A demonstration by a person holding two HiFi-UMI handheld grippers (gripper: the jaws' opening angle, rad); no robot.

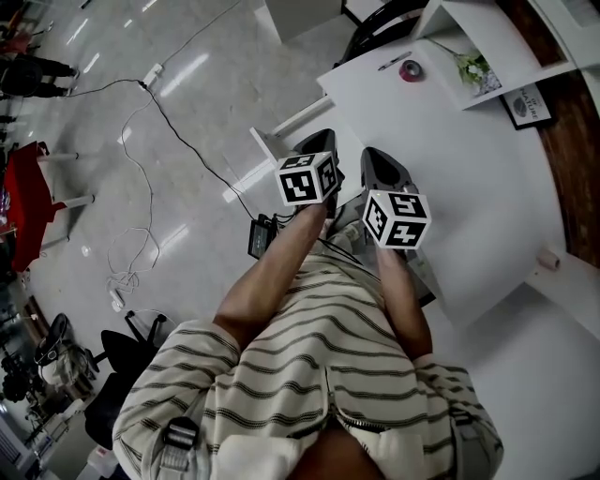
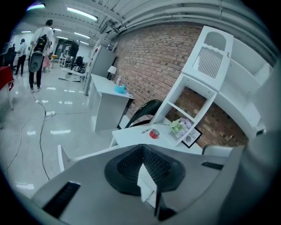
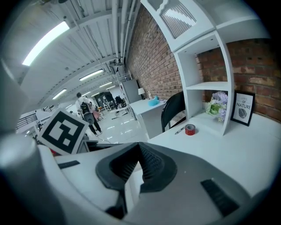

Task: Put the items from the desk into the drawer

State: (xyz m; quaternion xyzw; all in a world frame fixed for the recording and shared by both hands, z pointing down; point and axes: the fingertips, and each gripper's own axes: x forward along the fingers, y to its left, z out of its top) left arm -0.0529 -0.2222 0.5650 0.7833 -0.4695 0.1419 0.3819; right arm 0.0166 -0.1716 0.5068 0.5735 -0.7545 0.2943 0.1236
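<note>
A red tape roll (image 1: 410,70) and a pen (image 1: 394,62) lie at the far corner of the white desk (image 1: 469,178), and a small pinkish block (image 1: 548,260) sits at its right edge. The tape roll (image 2: 154,133) and pen (image 2: 145,130) also show far ahead in the left gripper view. In the right gripper view the tape roll (image 3: 189,129) lies next to the pen (image 3: 180,130). My left gripper (image 1: 322,142) and right gripper (image 1: 380,165) are held side by side above the desk's near left edge. The left gripper (image 2: 142,151) and right gripper (image 3: 140,149) are both shut with nothing held.
A white shelf unit (image 1: 487,37) at the desk's back holds flowers (image 1: 473,67) and a framed picture (image 1: 530,106). A black chair (image 1: 375,23) stands past the far corner. Cables (image 1: 141,187) cross the floor on the left. People stand far off (image 2: 37,52).
</note>
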